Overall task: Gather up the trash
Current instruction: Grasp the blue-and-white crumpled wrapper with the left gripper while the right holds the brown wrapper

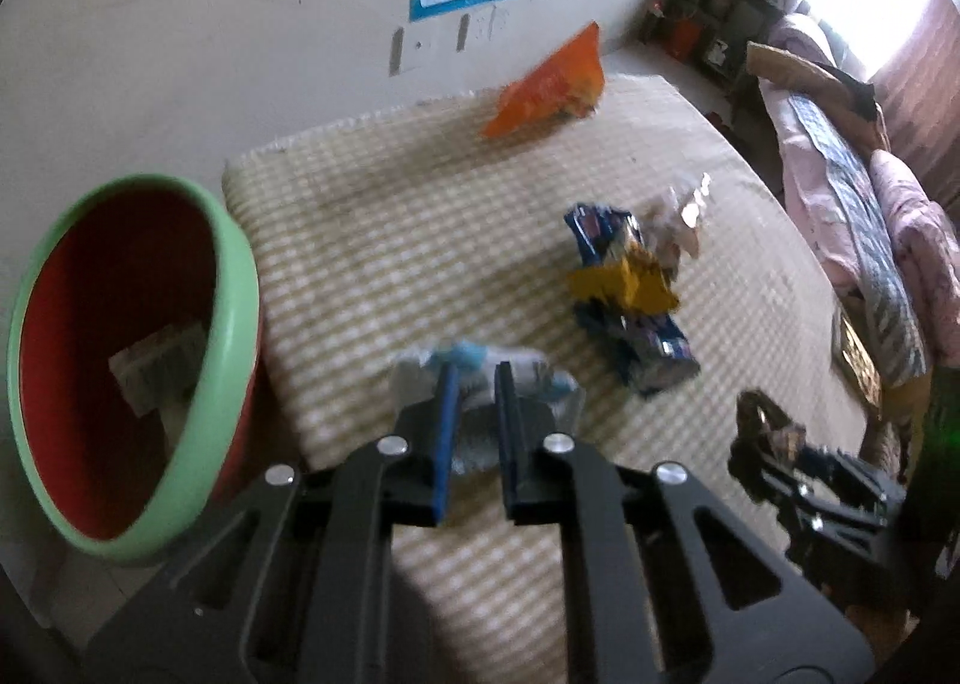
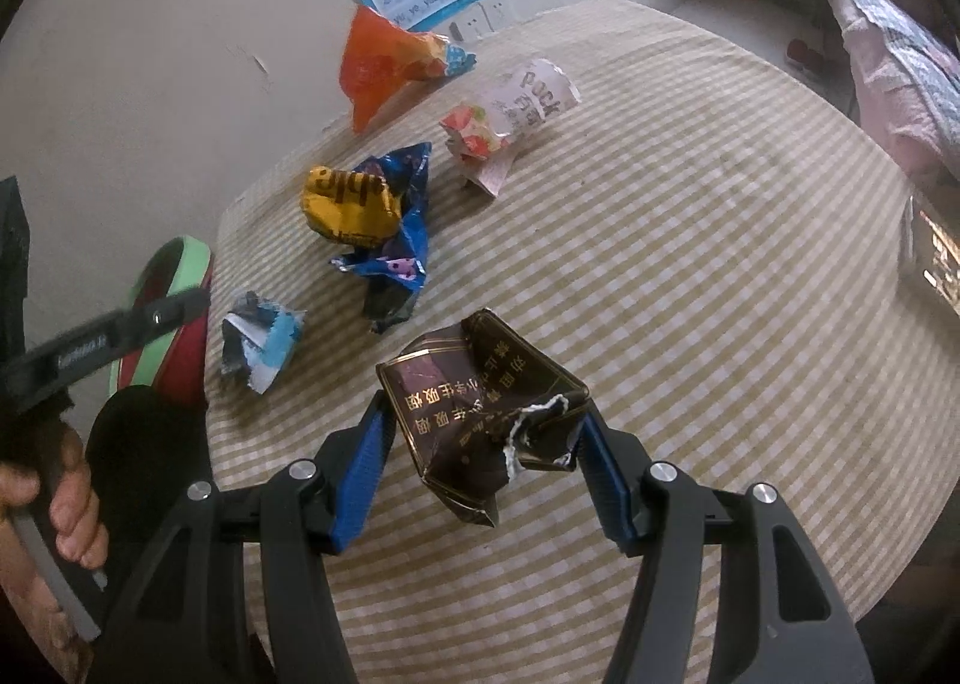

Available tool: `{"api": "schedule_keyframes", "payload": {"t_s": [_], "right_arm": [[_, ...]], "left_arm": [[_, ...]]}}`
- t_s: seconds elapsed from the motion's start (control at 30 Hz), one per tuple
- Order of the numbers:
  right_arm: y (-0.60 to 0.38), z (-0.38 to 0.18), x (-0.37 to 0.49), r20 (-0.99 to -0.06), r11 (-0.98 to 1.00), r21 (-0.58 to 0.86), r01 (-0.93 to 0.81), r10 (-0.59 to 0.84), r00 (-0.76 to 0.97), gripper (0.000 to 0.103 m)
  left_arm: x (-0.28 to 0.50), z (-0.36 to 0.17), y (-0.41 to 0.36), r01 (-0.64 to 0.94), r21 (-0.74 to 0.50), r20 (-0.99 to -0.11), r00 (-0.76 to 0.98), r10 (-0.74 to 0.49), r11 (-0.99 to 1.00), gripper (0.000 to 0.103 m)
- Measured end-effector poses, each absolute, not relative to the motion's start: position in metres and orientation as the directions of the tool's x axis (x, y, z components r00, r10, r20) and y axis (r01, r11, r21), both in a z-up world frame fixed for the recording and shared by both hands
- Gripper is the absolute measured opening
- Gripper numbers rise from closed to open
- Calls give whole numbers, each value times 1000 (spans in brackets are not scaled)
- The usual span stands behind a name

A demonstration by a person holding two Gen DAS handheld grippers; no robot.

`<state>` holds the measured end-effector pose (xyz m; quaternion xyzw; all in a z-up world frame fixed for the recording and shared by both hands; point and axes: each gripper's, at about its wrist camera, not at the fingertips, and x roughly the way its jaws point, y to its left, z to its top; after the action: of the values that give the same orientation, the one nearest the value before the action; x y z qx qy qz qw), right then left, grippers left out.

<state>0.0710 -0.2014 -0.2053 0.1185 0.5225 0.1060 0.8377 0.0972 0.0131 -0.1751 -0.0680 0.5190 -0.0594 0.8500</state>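
At nine o'clock of our left gripper stands the red bin; its narrowed jaws pinch a silver-blue wrapper. Our right gripper, half wide, clamps a crumpled brown cigarette pack at twelve o'clock.

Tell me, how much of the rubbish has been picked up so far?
Done: one pale packet lies in the red bin. In hand: the left gripper is shut on a blue-and-silver wrapper beside the bin; the right gripper holds a crumpled brown pack. Left on the checked cloth: an orange bag, a blue-and-yellow wrapper and a pink-and-white pack.
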Motion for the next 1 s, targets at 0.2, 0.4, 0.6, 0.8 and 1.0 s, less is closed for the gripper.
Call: {"api": "schedule_keyframes", "payload": {"t_s": [0.2, 0.4, 0.6, 0.8, 1.0], "right_arm": [[-200, -202, 66, -853, 954, 296, -52, 288, 436, 58], [-200, -205, 66, -857, 954, 295, -46, 285, 429, 58], [-198, -209, 67, -860, 953, 298, -51, 291, 418, 58], [-199, -212, 68, -862, 949, 313, -45, 304, 407, 58], [-199, -215, 70, -864, 946, 320, -44, 310, 397, 58]], "left_arm": [[81, -174, 14, 40, -195, -870, 454, -192, 980, 38], [77, -177, 21, 13, -211, -872, 450, -194, 977, 51], [85, -181, 15, 8, -200, -876, 447, -183, 980, 59], [102, -188, -10, 75, -122, -894, 426, -143, 990, 67], [122, -205, -14, 63, -71, -928, 363, -89, 995, 72]]}}
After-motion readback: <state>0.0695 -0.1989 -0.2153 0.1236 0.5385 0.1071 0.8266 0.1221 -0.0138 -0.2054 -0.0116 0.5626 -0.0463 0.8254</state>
